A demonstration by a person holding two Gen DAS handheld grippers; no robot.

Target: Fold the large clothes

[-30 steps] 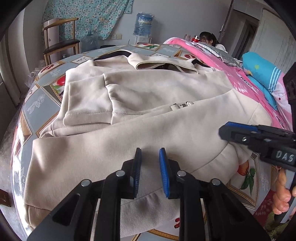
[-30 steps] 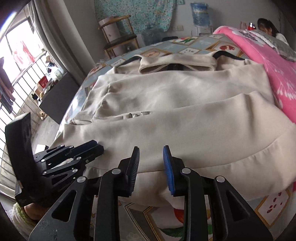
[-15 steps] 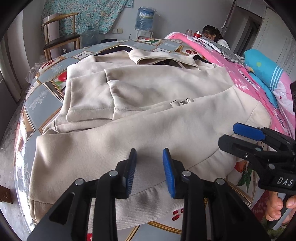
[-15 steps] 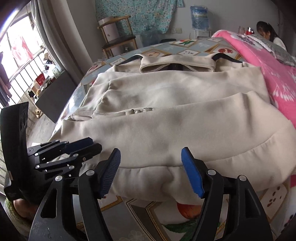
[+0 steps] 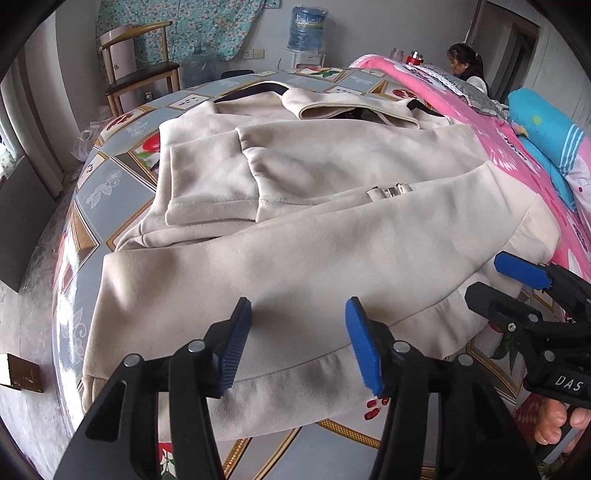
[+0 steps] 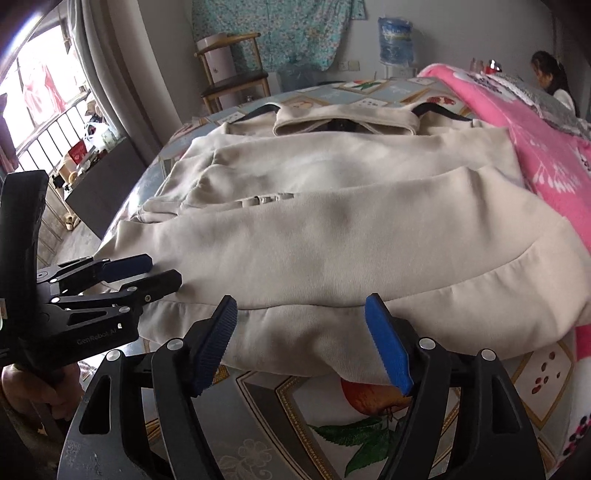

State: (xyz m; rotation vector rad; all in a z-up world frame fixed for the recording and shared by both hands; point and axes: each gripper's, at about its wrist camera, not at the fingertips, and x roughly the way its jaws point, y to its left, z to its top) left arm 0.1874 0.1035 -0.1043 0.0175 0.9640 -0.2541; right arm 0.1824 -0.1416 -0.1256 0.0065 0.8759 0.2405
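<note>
A large beige jacket (image 5: 314,229) lies spread on the patterned tablecloth (image 5: 110,192), collar at the far side and sleeves folded across its front. My left gripper (image 5: 297,332) hovers over the near hem; its jaws are opening and the pads touch no cloth. The right wrist view shows the same jacket (image 6: 351,240), with my right gripper (image 6: 301,319) just above the hem, jaws opening and nothing pinched. Each gripper also shows in the other's view: the right gripper (image 5: 517,275) at the jacket's right corner, the left gripper (image 6: 136,275) at its left corner.
A pink blanket (image 5: 498,122) and a blue pillow (image 5: 546,129) border the jacket on the right. A wooden chair (image 5: 144,77) and a water bottle (image 5: 306,26) stand by the far wall. A person (image 5: 465,66) sits at the back right. A window railing (image 6: 48,133) is on the left.
Both grippers' jaws have spread apart from nearly closed. The right one widened first, the left one more gradually. The jacket lies as it did.
</note>
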